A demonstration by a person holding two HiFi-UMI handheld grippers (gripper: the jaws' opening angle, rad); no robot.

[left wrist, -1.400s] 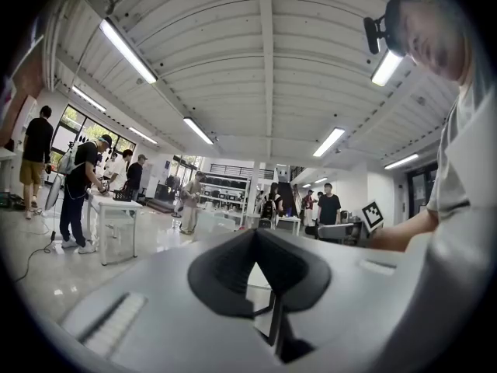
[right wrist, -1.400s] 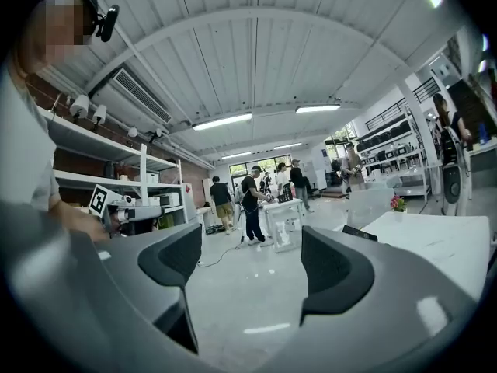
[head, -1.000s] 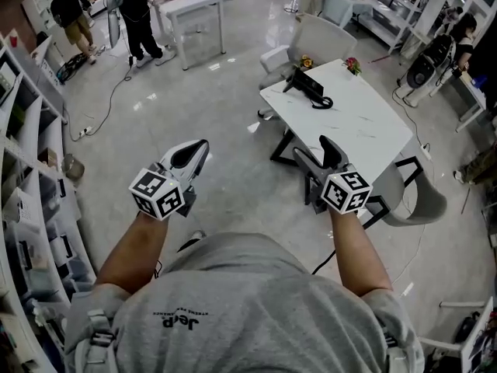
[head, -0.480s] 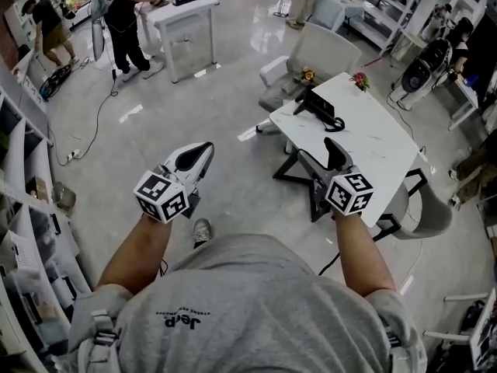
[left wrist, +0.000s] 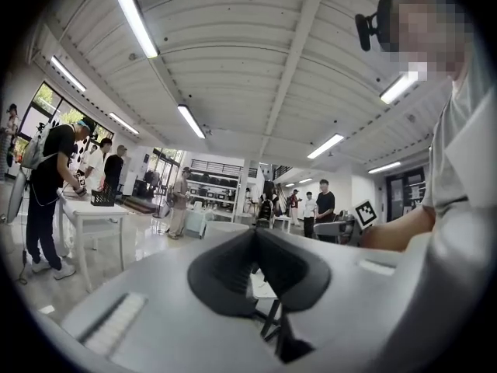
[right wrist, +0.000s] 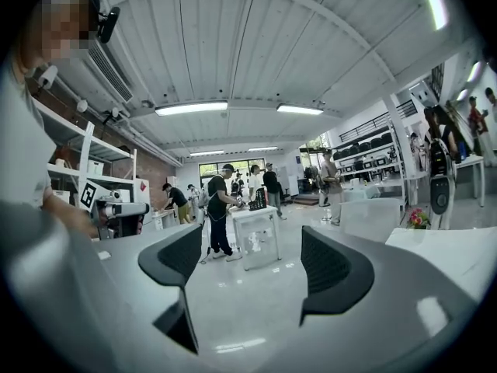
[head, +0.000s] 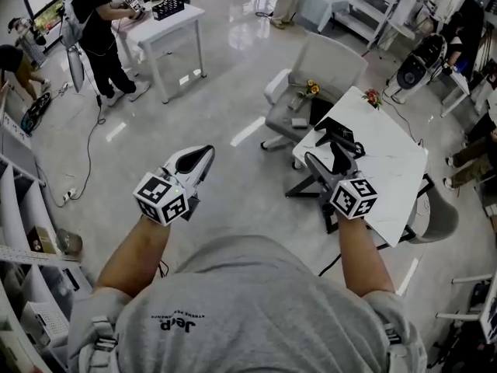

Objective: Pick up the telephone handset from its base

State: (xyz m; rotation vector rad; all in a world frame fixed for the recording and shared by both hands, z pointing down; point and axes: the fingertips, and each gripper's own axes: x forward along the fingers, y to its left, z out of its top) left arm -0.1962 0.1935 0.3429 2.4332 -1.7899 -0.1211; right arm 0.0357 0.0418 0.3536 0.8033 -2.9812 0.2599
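The black telephone sits with its handset on the base, at the near-left end of a white table, and a coiled cord lies beside it. My right gripper hangs in the air just short of the phone, jaws open and empty, and partly covers it in the head view. In the right gripper view the right gripper frames only floor; the table's edge shows at far right. My left gripper is well to the left over the floor. Its pads are pressed together, shut on nothing.
A grey office chair stands behind the table and another chair at its right. Small flower pots stand at the table's far corners. People work at a white table at the back left. Shelves line the left wall.
The whole view has advanced toward the white table, so the phone now lies right by my right gripper's tips. Neither gripper's jaw state has changed.
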